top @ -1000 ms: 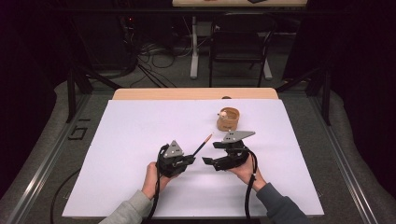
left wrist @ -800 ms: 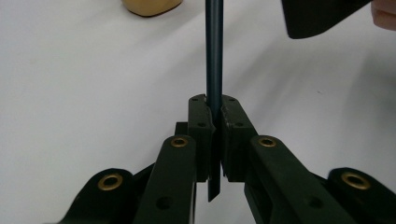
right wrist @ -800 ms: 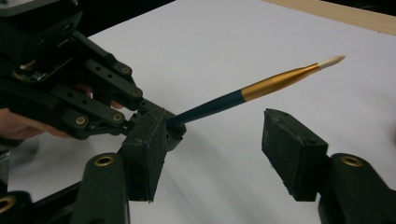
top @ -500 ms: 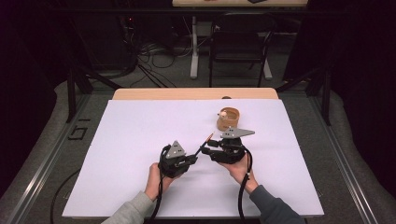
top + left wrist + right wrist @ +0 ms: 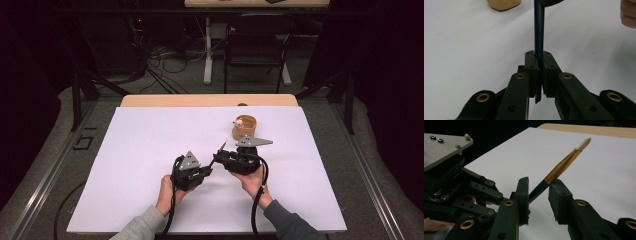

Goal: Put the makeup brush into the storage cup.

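Observation:
A paintbrush (image 5: 220, 148) with a dark handle, gold ferrule and pale tip (image 5: 564, 165) slants up off the white sheet. My left gripper (image 5: 207, 170) is shut on the low end of the handle (image 5: 539, 32), with the pads (image 5: 532, 65) pressed on both sides. My right gripper (image 5: 218, 158) faces it from the right. Its jaws have just been closing and stand around the handle (image 5: 539, 187) higher up. A gap still shows beside the right pad (image 5: 557, 195).
A small round wooden holder (image 5: 244, 128) stands just behind the right gripper and shows as a golden shape (image 5: 502, 3) at the top of the left gripper view. The white sheet (image 5: 150, 150) covers a wooden table (image 5: 200, 100). Chairs and cables lie beyond.
My right gripper has shifted left to the brush and narrowed its jaws around the handle. The left gripper has kept still with the brush in it.

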`<state>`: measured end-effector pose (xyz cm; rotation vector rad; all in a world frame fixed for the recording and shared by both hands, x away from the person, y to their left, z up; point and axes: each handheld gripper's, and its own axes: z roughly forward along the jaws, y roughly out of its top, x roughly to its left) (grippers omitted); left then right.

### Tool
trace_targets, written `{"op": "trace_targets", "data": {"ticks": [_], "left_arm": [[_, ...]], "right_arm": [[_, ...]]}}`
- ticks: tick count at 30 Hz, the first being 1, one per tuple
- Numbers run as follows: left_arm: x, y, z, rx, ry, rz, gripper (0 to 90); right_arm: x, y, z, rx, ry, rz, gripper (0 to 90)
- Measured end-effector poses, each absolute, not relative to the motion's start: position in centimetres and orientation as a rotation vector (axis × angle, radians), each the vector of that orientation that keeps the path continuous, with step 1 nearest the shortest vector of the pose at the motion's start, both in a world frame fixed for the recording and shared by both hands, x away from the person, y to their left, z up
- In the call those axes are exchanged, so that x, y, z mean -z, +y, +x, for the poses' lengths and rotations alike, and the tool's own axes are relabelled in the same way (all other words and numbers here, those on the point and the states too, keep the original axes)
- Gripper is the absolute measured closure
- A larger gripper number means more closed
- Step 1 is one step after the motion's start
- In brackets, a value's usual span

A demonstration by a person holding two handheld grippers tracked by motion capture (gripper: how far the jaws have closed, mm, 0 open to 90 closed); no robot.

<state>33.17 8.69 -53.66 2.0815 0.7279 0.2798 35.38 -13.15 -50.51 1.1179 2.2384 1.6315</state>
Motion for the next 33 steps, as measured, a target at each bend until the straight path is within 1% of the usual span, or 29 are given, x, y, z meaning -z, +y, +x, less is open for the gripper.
{"op": "trace_targets", "data": {"ticks": [11, 18, 22, 25, 26, 30, 32, 33], "left_arm": [[54.0, 8.4, 33.3, -0.277, 0.732, 2.093, 84.8], [54.2, 8.2, 33.3, -0.274, 0.741, 2.098, 84.6], [54.2, 8.2, 33.4, -0.269, 0.735, 2.103, 82.8], [54.2, 8.1, 33.4, -0.249, 0.727, 2.113, 71.0], [54.2, 8.1, 33.5, -0.254, 0.725, 2.122, 62.3], [54.1, 8.5, 33.5, -0.258, 0.739, 2.121, 40.4], [53.9, 8.9, 33.6, -0.255, 0.737, 2.119, 32.2], [53.9, 9.2, 33.6, -0.264, 0.741, 2.114, 29.9]], "right_arm": [[50.4, -12.9, 35.1, -1.660, 2.230, 1.128, 77.0], [50.4, -12.6, 35.0, -1.717, 2.240, 1.127, 83.0], [50.3, -12.5, 34.9, -1.712, 2.248, 1.112, 83.3], [49.9, -12.3, 34.7, -1.664, 2.245, 1.066, 83.3], [49.8, -12.3, 34.6, -1.650, 2.245, 1.049, 83.3], [49.3, -12.2, 34.2, -1.564, 2.240, 0.969, 83.2], [49.1, -12.3, 34.1, -1.546, 2.240, 0.958, 83.2], [49.1, -12.3, 34.1, -1.542, 2.236, 0.955, 83.2]]}}
